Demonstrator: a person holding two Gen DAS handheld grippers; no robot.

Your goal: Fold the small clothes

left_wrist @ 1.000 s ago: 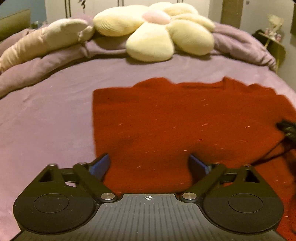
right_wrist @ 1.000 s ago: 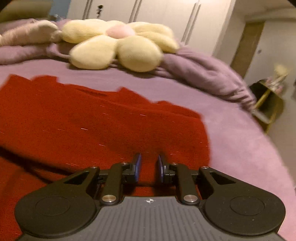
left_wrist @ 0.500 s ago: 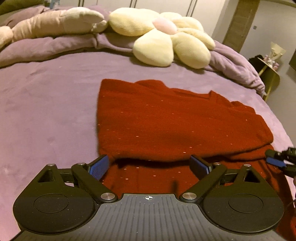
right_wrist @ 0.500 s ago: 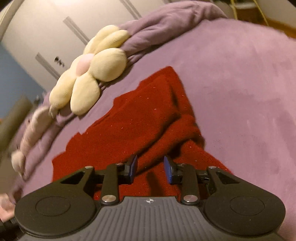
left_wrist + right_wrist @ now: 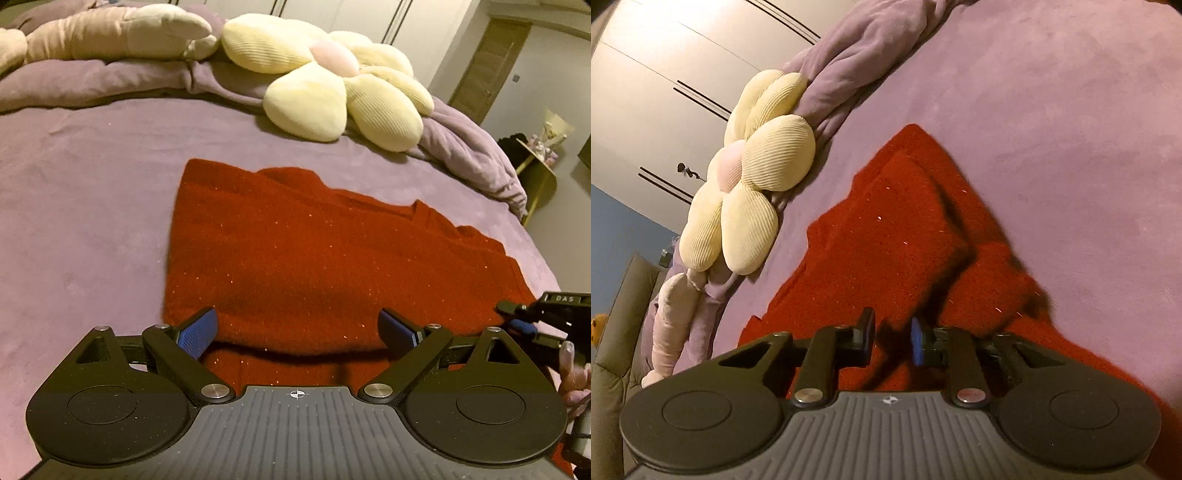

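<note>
A red knitted garment (image 5: 314, 258) lies on the purple bed (image 5: 74, 184), its top layer doubled over a lower layer that shows along the near edge. My left gripper (image 5: 297, 328) hovers over that near edge, jaws wide open, nothing between the blue pads. My right gripper (image 5: 515, 317) sits at the garment's right end, rolled on its side. In its own view the right gripper (image 5: 892, 336) has a narrow gap that is closing. The red garment (image 5: 886, 229) lies beneath the fingers, and I see no cloth pinched between them.
A cream flower-shaped cushion (image 5: 332, 85) and a long beige pillow (image 5: 110, 33) rest on a bunched purple duvet (image 5: 472, 147) at the head of the bed. A small yellow side table (image 5: 535, 173) stands past the bed's right edge. A hand (image 5: 572, 373) holds the right gripper.
The top layer now lies folded over the garment. My right gripper rolled far over and shifted to the garment's right end; its jaws widened, then narrowed. The left gripper drew back slightly.
</note>
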